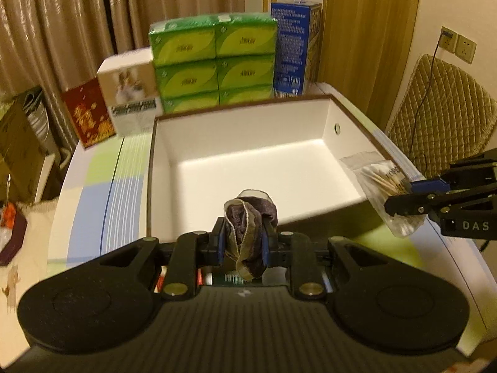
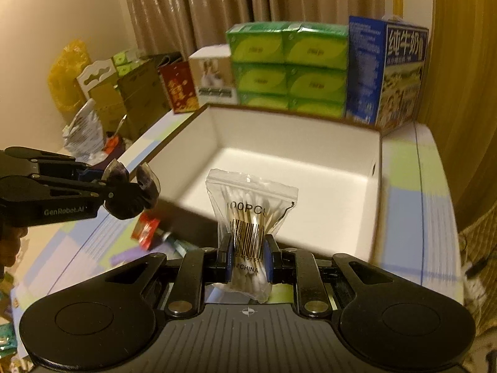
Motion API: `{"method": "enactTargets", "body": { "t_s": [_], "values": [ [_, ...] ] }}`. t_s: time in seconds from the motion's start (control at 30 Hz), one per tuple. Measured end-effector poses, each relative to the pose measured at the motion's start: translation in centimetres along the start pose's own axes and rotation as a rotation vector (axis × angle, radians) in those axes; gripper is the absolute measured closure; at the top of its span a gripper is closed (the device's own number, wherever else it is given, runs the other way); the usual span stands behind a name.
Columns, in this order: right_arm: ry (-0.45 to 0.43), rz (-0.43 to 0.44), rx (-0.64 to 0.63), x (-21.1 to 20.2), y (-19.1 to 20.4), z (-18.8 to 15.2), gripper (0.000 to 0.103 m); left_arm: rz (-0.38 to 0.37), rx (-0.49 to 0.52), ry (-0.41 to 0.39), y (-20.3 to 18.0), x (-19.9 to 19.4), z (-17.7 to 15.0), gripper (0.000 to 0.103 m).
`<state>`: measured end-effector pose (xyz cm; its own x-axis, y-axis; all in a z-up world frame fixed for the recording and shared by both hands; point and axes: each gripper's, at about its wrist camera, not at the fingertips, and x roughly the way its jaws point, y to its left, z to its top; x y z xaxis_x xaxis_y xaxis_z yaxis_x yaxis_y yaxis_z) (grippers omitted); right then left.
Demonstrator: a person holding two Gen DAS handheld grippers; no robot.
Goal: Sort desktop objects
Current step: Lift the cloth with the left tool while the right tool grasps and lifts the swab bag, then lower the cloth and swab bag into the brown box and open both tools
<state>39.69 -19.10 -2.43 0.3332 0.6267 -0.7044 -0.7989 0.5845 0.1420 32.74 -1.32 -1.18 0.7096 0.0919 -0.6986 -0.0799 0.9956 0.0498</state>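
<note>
My left gripper (image 1: 241, 244) is shut on a dark purple hair scrunchie (image 1: 248, 220) and holds it at the near edge of the white open box (image 1: 248, 130). My right gripper (image 2: 248, 256) is shut on a clear bag of cotton swabs (image 2: 250, 214) in front of the same box (image 2: 217, 124). In the left wrist view the right gripper (image 1: 400, 194) with the swab bag (image 1: 380, 180) is at the box's right near corner. In the right wrist view the left gripper (image 2: 124, 189) with the scrunchie (image 2: 136, 186) is at the box's left near corner.
Behind the box stand green tissue packs (image 1: 214, 62), a blue milk carton (image 1: 293, 49), a white box with a picture (image 1: 130, 93) and a red bag (image 1: 88, 115). A small red packet (image 2: 146, 230) lies on the table by the box. Boxes and bags crowd the left.
</note>
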Motion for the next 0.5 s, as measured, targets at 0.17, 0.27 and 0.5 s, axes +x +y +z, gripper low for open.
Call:
{"method": "enactTargets", "body": {
  "t_s": [0.17, 0.27, 0.5],
  "values": [
    [-0.005, -0.021, -0.019, 2.0, -2.1, 2.3, 0.087, 0.021, 0.015, 0.004, -0.1, 2.9, 2.6, 0.085],
    [0.014, -0.035, -0.019, 3.9, -3.7, 3.7, 0.087, 0.029, 0.01, 0.017, 0.2, 4.8, 3.8, 0.085],
    [0.087, -0.088, -0.012, 9.2, -8.4, 6.7, 0.087, 0.056, -0.015, 0.08, 1.8, 10.6, 6.3, 0.084]
  ]
}}
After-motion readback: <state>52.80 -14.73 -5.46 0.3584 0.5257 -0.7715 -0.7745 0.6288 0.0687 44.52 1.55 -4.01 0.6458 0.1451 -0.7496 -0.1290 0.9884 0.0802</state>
